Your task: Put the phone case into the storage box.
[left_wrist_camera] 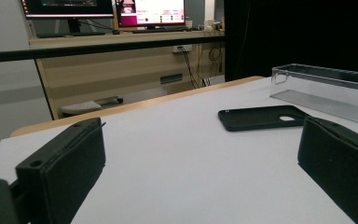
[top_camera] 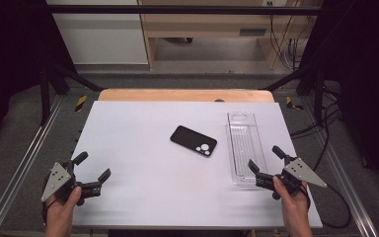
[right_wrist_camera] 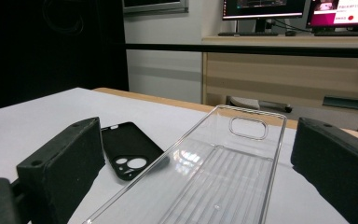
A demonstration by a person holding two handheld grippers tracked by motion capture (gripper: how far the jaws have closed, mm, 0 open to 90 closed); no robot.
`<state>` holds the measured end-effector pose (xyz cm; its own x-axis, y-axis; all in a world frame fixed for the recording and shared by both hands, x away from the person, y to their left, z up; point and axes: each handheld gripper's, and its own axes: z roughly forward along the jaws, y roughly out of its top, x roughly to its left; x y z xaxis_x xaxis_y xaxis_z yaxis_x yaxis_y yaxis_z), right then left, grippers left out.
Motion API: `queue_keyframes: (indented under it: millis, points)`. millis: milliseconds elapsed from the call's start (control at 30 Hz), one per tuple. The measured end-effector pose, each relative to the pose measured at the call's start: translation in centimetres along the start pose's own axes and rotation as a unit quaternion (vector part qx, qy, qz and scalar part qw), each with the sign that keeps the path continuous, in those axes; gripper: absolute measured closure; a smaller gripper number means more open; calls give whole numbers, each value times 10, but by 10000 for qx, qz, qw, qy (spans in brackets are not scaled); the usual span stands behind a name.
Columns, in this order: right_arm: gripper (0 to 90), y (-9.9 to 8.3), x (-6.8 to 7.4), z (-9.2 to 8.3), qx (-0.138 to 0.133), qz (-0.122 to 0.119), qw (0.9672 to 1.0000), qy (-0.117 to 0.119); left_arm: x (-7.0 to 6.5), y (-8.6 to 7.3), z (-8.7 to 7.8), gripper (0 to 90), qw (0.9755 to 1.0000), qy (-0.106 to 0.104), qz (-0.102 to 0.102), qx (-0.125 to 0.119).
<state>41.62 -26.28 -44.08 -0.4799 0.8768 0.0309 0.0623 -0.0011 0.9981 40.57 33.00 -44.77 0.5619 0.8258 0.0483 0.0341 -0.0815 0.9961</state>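
Nothing handled yet: both grippers, left gripper (top_camera: 93, 173) and right gripper (top_camera: 264, 159), gape wide and empty near the bench's (top_camera: 143, 148) front corners, black phone case (top_camera: 193, 140) and clear tray (top_camera: 245, 145) untouched.

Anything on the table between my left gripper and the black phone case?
Nothing visible: bare white table lies between the open left gripper and the black phone case. The clear tray sits beyond it, to the right.

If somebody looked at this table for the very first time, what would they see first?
Probably the black phone case lying flat near the middle of the white table, because it is so dark against it. Just right of it lies a long clear plastic tray. At the near edge, the left gripper and the right gripper wait with open jaws, the right one close to the tray's near end.
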Motion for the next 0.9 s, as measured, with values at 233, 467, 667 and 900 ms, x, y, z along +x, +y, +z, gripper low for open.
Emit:
queue_keyframes:
  millis: [233,467,667,900]
  points:
    - [33,-2,-3,-2,58,21,9999,-146,-3,0,2,13,10000,47,48,-10]
    - [31,0,-1,-3,58,90,9996,-246,-4,0,-1,12,9999,99,3,-22]
    - [22,3,4,-4,91,96,9994,-331,-2,-1,-3,12,10000,97,-15,-9]
    - [23,10,15,-5,128,15,9992,-373,-2,0,-6,11,9999,155,38,36]
